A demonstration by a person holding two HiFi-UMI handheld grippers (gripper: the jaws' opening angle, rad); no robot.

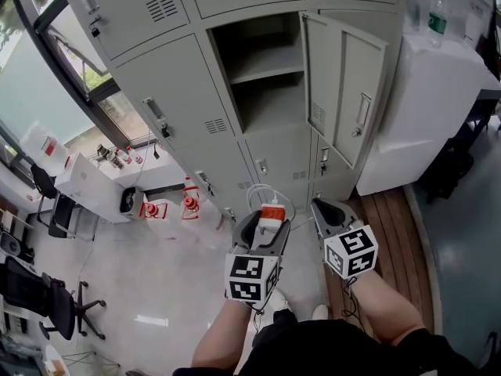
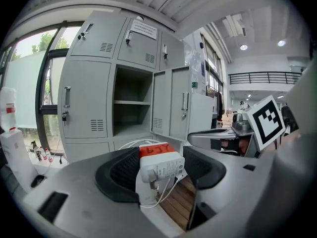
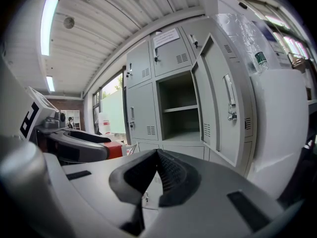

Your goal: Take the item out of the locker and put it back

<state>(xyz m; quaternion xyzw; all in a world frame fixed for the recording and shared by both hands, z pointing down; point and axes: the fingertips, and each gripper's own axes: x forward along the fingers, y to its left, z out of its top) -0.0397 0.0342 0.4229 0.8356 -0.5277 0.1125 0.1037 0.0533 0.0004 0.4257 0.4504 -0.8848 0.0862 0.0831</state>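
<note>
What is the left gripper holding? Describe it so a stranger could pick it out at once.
Find the grey locker bank and its one open compartment. In front of it, the left gripper is shut on a small white charger block trailing a white cable. Its orange-red top marks it out; the right gripper alongside is shut on nothing.

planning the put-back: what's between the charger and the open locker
Only the cable loop of the charger; beyond it the left gripper view shows bare air to the open locker.
</note>
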